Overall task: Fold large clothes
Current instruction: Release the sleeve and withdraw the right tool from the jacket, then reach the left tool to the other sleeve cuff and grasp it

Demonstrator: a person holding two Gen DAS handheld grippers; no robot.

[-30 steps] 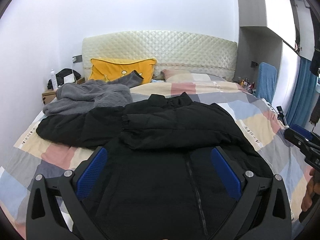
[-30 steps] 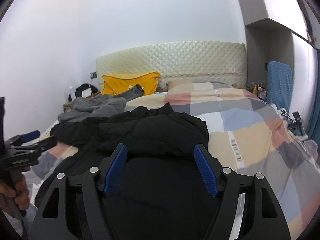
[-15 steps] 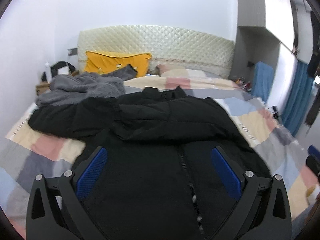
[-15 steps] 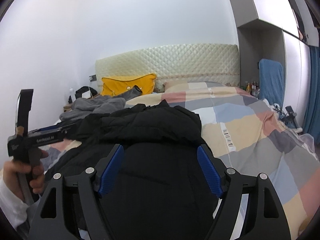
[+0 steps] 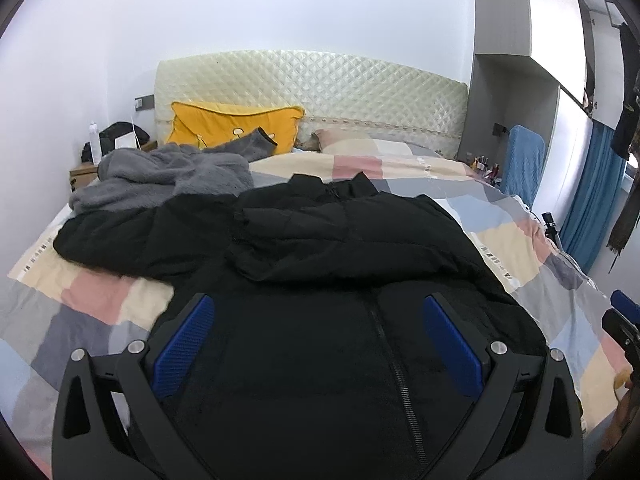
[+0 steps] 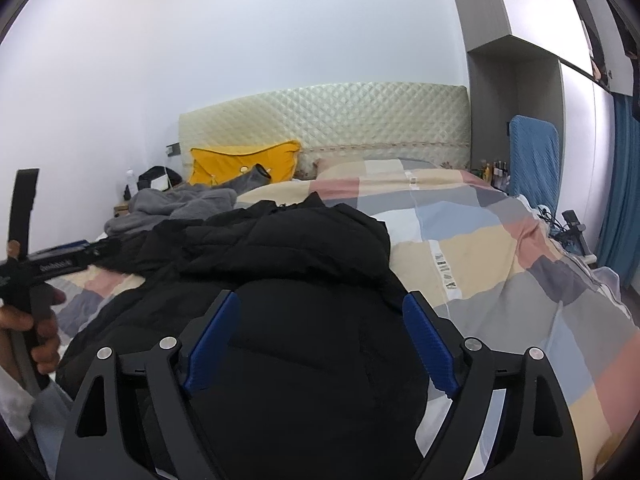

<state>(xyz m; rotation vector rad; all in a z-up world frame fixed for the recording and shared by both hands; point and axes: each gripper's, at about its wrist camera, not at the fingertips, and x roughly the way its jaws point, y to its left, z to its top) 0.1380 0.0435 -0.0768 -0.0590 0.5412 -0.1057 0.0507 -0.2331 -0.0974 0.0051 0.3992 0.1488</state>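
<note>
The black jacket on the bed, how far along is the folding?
Early. Done: the jacket lies spread on the bed, zipper up, one sleeve already folded across the chest. In hand: nothing; the left gripper and right gripper hover open above it. Left: the other sleeve, lying out toward the grey garment, then the body.

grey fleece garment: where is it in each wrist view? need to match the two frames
Left wrist: grey fleece garment is left of centre, upper-middle, behind the black jacket.
Right wrist: grey fleece garment is at left, mid-height, smaller, beyond the jacket's far-left edge.
Shared landmark: the yellow pillow stands against the headboard right behind it in both views.
</note>
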